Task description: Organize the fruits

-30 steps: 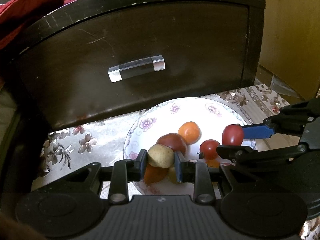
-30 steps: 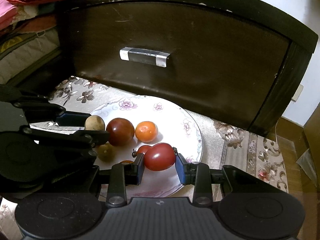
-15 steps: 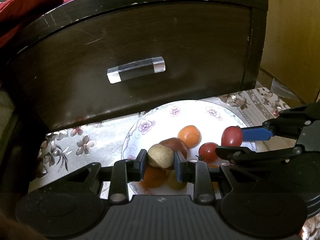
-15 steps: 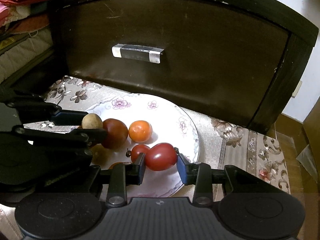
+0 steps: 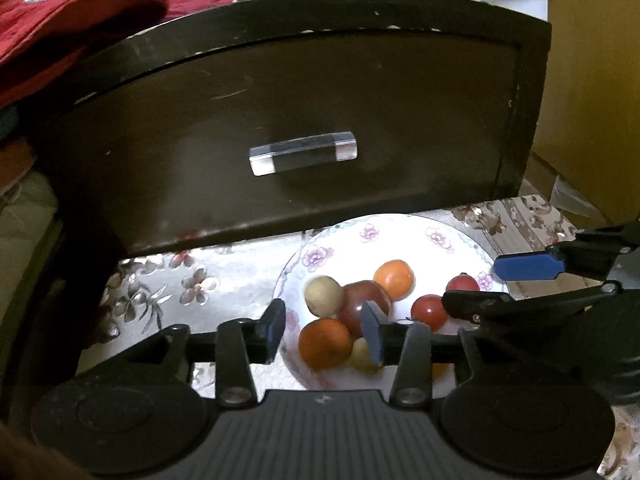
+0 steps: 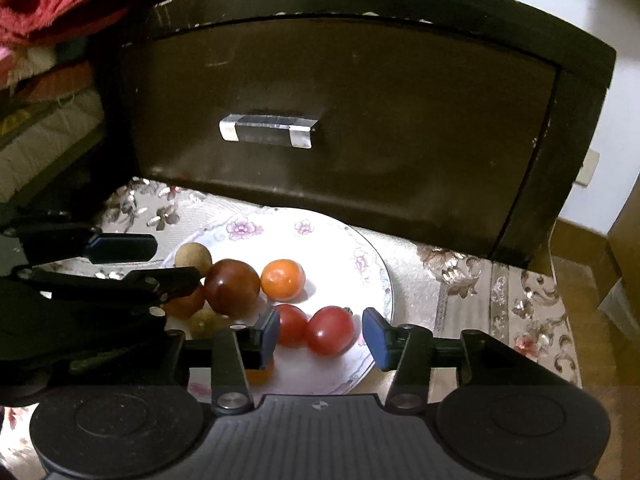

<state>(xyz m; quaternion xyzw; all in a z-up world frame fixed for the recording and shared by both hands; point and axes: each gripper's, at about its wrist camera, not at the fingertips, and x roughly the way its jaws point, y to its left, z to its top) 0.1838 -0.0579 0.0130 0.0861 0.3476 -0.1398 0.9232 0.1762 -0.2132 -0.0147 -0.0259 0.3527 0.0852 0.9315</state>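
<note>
Both jaws had just been opening. My left hand-held gripper (image 5: 326,334) stood open over the near left part of the flowered plate (image 5: 404,236), pads touching nothing; the tan round fruit (image 5: 324,295) sat loose on the plate beyond the gap, leaning on the dark red fruit (image 5: 366,306), with an orange fruit (image 5: 325,342) between the jaws lower down and a pale one (image 5: 362,356) partly hidden behind the right pad. My right hand-held gripper (image 6: 318,336) was open too, the oval red tomato (image 6: 331,330) lying on the plate between its pads with a clear gap each side, touching a second red tomato (image 6: 292,324) just beside it on the left. Another orange fruit (image 6: 282,279) sat further back, near the plate's middle, just right of the dark red one. An orange bit showed under the right gripper's left finger, can't tell what. All the fruit was bunched on the near half of the plate. Plate sat on a table (image 6: 480,292) covered in a floral cloth, right in front of a dark wooden drawer front (image 6: 360,120) with a clear bar handle (image 6: 266,130). Red cloth (image 5: 68,36) was piled on top at upper left.
</note>
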